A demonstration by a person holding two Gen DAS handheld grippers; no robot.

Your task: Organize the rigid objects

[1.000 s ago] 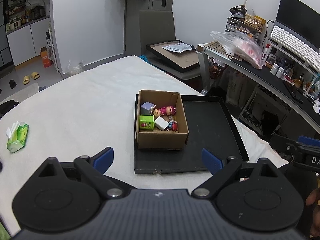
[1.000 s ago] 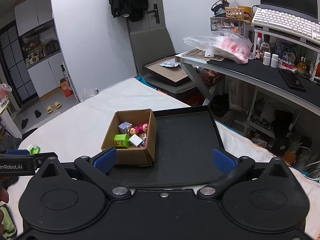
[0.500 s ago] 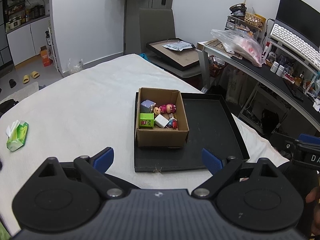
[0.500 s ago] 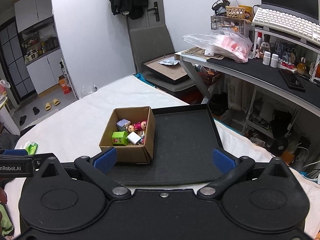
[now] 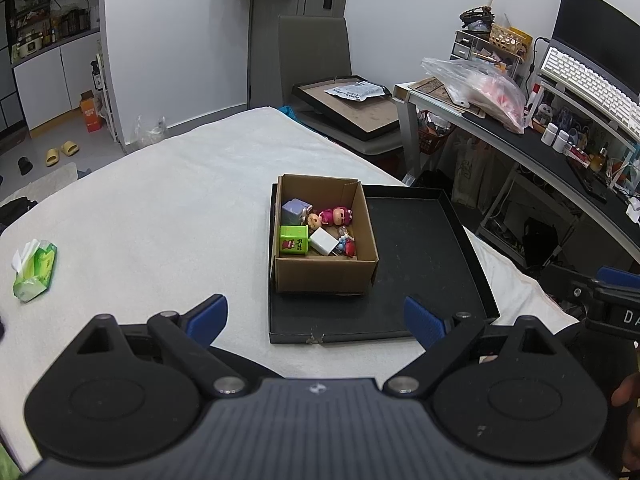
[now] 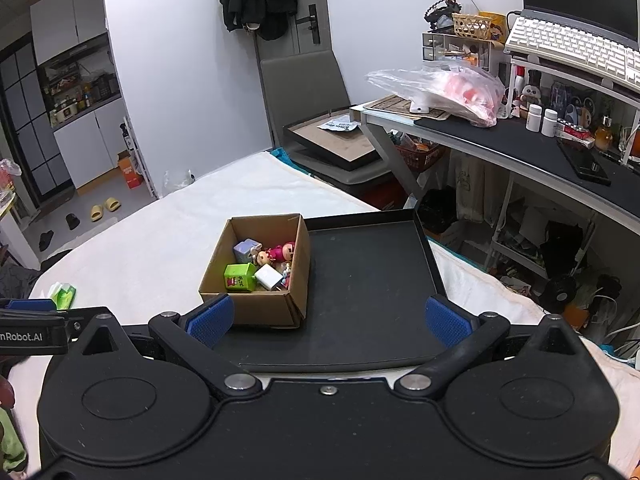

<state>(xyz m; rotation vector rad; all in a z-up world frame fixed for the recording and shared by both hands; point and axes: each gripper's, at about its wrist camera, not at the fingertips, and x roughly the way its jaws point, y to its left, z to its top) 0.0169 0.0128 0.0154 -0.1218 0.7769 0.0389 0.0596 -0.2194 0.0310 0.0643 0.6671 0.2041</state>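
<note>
Both tools are up and hovering, nothing gripped. The left tool [image 5: 316, 316] has its blue pads [image 5: 208, 316] spread wide apart, hanging over the near edge of the black tray [image 5: 420, 280]. The right tool [image 6: 328, 320] is the same: pads [image 6: 444, 322] far apart, empty, poised over the tray's near side.

The tray lies flat on the white-covered table [image 5: 160, 220], and the cardboard box [image 5: 324, 276] sits in its left part, open at the top; the right part of the tray is bare black. Inside the box there is a small pile: a green cube [image 5: 293, 240] at the near left, a white block [image 5: 323, 241] just beside it, a lilac cube [image 5: 295, 211] behind, and a pink figure [image 5: 336, 216] lying along the far side. A small red and blue piece [image 5: 347, 245] is tucked in the near right corner; what it is, I cannot tell.

From the right view the box [image 6: 256, 304] sits just past the left pad, the green cube [image 6: 239, 277] and pink figure [image 6: 282, 252] clear to see.

Far left on the table, well apart from the tray, lies a green tissue pack [image 5: 34, 270].
</note>
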